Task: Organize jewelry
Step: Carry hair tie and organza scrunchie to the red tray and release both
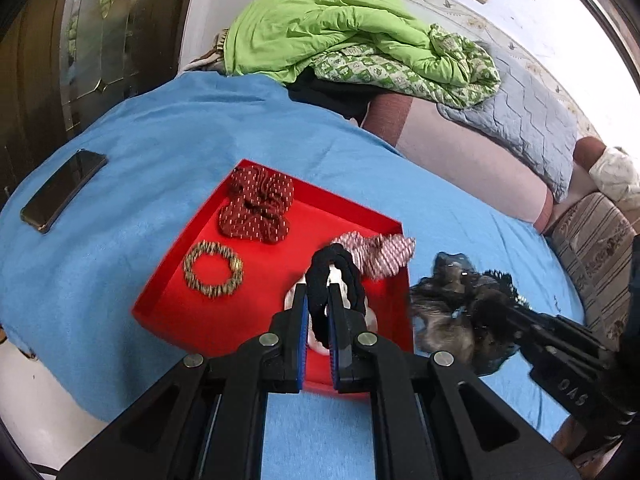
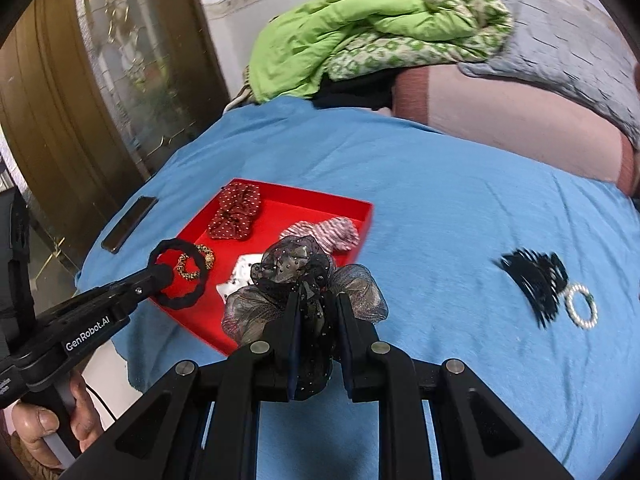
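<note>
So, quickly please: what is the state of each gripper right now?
Left gripper: closed, holding the black twisted fabric hair tie above the red tray.
Right gripper: closed, holding the dark sheer mesh scrunchie.

Soft matt blue cloth (image 2: 440,208) over the bed; smooth red plastic tray (image 1: 360,216); sheer, glittery gauze scrunchie (image 2: 296,272); glossy phone (image 1: 64,190).

Left tongs (image 1: 318,300), right tongs (image 2: 318,308): both clamped.
</note>
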A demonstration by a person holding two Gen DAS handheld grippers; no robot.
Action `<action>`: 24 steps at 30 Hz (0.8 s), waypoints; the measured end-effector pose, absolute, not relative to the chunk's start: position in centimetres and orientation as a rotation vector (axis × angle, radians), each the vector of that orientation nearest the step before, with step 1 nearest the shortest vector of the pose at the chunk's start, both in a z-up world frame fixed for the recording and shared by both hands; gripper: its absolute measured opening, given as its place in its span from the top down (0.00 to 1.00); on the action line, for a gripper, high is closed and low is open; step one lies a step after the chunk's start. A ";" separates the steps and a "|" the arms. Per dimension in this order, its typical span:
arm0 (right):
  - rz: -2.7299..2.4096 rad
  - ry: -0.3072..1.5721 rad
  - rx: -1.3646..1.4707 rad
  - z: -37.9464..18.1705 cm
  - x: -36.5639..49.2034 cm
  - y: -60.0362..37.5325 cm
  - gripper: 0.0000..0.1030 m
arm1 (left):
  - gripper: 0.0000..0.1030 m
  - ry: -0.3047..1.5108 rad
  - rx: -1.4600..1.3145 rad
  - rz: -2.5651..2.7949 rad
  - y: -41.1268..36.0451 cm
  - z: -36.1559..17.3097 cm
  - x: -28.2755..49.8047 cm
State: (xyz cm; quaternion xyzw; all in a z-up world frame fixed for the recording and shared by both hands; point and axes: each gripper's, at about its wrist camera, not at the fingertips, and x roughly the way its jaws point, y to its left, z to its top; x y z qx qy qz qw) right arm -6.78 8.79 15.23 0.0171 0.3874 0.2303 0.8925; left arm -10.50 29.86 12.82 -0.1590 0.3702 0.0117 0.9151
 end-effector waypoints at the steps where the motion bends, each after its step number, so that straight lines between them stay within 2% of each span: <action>1: 0.482 0.802 0.030 15.2 -6.4 9.2 0.82 | 0.92 0.762 -0.329 0.016 30.1 12.9 -9.9; 9: 0.454 0.761 0.022 15.5 -1.2 12.1 0.82 | 0.92 0.773 -0.249 -0.019 30.7 13.4 -3.9; 17: 0.407 0.784 0.035 13.9 4.0 13.6 0.82 | 0.92 0.841 -0.221 -0.008 31.1 10.7 1.6; 24: 0.401 0.826 0.059 11.5 5.8 14.3 0.82 | 0.92 0.862 -0.220 0.004 31.6 9.3 3.1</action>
